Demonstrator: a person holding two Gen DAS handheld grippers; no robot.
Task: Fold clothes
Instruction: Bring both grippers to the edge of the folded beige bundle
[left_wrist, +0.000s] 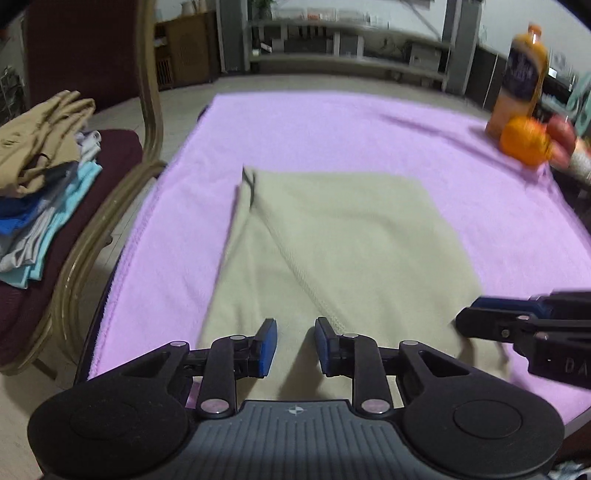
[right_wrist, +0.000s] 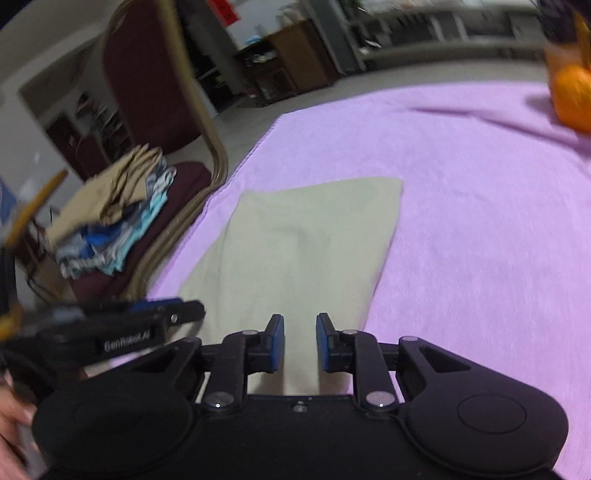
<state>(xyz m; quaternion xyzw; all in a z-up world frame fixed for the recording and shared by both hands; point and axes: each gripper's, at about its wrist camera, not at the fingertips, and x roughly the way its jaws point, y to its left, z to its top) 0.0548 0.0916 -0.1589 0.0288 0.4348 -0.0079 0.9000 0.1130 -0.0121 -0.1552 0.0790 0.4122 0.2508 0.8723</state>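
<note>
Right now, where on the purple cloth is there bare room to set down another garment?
Free: the purple cloth beyond the folded beige garment, and the strip to its right. Crowded: the far right corner, with juice bottle and orange; the chair holds stacked clothes.

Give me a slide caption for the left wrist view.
Open left gripper hovers over a folded beige garment on the lilac fleece blanket.

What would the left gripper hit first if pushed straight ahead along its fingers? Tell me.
Most likely the beige folded garment. The left gripper is open just above its near edge, pointing across it. Past the garment lies only the pink blanket. Height above the cloth is unclear, so it may skim.
</note>
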